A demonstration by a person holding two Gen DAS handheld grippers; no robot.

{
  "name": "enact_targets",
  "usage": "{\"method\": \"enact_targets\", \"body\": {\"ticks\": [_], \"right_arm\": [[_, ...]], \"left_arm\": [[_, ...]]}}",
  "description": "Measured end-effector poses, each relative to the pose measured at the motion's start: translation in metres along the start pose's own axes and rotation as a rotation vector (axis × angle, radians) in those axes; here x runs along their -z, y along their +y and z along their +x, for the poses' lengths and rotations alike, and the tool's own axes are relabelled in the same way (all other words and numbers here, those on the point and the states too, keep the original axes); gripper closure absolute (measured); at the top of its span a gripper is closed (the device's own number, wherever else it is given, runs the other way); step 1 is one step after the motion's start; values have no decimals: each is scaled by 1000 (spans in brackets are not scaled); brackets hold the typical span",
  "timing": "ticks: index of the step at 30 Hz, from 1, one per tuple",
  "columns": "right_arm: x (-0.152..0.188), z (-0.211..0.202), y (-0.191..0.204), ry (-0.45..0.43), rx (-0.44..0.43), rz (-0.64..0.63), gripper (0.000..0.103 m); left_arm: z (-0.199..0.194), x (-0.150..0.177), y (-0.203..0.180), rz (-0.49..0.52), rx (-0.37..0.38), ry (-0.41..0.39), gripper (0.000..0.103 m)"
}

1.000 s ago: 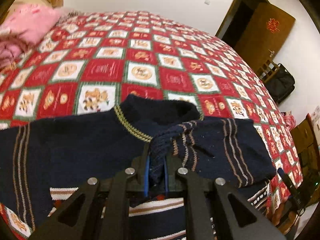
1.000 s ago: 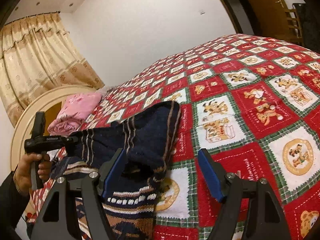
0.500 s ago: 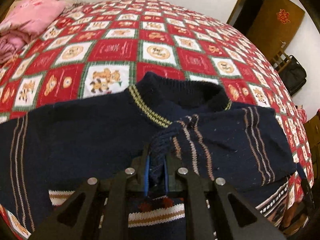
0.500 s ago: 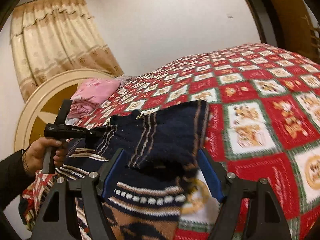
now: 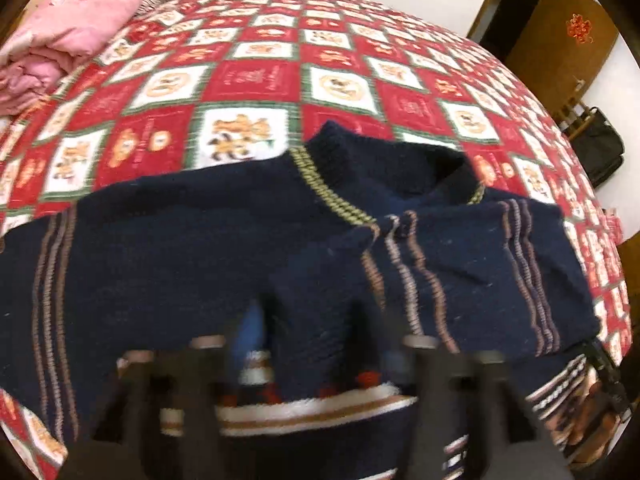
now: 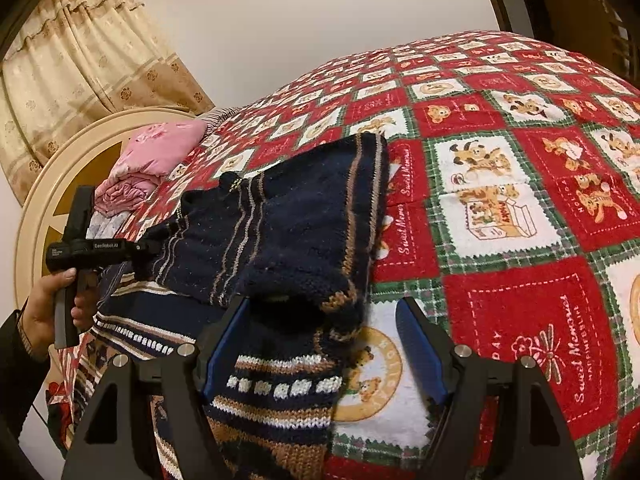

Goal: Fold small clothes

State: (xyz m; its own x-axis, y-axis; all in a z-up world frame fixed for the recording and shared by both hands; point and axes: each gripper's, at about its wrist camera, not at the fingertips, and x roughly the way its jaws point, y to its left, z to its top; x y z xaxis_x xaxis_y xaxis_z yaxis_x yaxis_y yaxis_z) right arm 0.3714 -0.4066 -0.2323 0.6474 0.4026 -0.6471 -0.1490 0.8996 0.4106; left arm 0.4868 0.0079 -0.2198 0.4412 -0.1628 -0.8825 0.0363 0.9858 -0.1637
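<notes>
Sweater (image 5: 168,248) on bedspread (image 5: 256,76), sleeve folded

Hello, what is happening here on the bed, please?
A person is folding a small navy knitted sweater on a red patchwork bedspread, with a handheld gripper in each hand. The sweater's right sleeve is folded across the chest. The left gripper has just been opening; the sleeve cuff lies between its blurred fingers, apparently released. The right gripper is open over the sweater's side edge, gripping nothing. A pink folded blanket sits near the headboard.
</notes>
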Motion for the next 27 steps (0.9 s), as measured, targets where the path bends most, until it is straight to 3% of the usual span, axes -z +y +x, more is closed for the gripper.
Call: {"method": "enact_targets", "body": {"ticks": [5, 7, 8, 10, 11, 12, 14, 16, 19, 27], "right_arm": [[0, 0, -1, -3, 1, 5, 28], [0, 0, -1, -5, 3, 3, 28], [0, -1, -1, -8, 4, 3, 28], [1, -3, -1, -16, 6, 6, 28], [1, -4, -2, -23, 5, 10, 28], [1, -6, -3, -27, 3, 14, 28], [1, -8, -4, -38, 1, 22, 28], [1, -9, -4, -45, 2, 22, 28], [1, -11, -1, -61, 1, 5, 28], [2, -21, 13, -112, 24, -60, 28]], "left_arm": [[-7, 22, 5, -3, 86, -18, 28], [-2, 27, 0, 30, 72, -15, 33], [-1, 27, -3, 51, 57, -25, 38], [-1, 28, -8, 80, 31, -35, 62], [-3, 27, -8, 80, 48, -31, 86], [-6, 27, -10, 80, 60, -25, 91], [-18, 28, -20, 140, 1, -45, 92], [-34, 32, -27, 176, 30, -43, 92], [-46, 36, -23, 154, 91, -5, 92], [-16, 42, -1, 90, 88, 65, 91]]}}
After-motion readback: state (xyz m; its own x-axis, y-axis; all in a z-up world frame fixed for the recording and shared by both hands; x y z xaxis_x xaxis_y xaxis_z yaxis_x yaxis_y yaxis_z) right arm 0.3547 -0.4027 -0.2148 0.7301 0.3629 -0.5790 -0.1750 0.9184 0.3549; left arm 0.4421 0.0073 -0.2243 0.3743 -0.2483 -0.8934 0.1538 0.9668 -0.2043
